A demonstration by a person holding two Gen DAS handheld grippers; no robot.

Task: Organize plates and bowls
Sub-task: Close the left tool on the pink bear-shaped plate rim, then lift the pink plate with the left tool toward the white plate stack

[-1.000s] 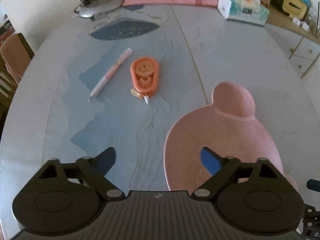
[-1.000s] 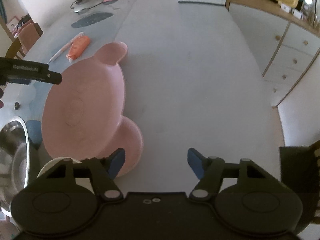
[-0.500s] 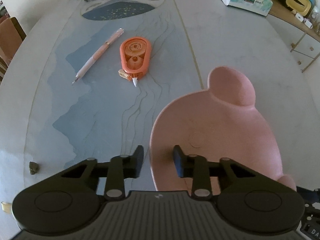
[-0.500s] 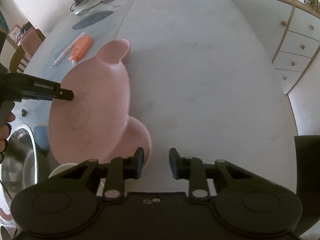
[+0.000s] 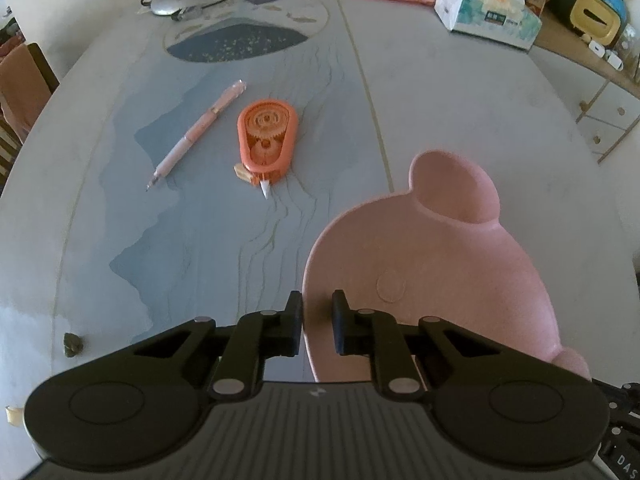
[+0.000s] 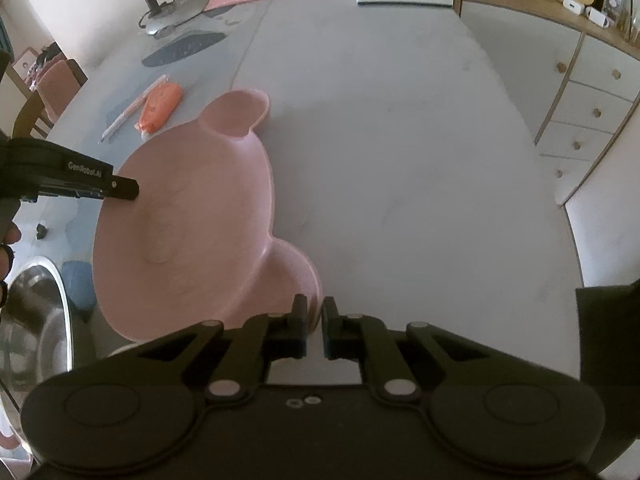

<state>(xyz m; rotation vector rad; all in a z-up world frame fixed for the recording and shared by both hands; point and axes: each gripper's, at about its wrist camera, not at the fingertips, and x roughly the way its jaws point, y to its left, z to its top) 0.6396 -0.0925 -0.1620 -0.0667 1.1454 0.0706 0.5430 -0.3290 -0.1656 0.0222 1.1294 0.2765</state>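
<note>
Two grippers pinch the pink bear-shaped plate [image 6: 192, 216] at mid-left of the right view, left gripper [image 5: 317, 322] on its side rim, right gripper [image 6: 314, 326] on an ear, jaws just narrowed; best lift both evenly, keeping it level.

Left gripper [image 5: 317, 322] jaws apparently pinching pink plate [image 5: 432, 280]

"GenRobot.AI" on left tongs [image 6: 120, 188]

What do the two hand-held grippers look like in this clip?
Both are matte black: round pivot discs, silver pins, ribbed body on the left hand-held gripper, smooth one on the right hand-held gripper. White "GenRobot.AI" lettering marks the left one's side.
</note>
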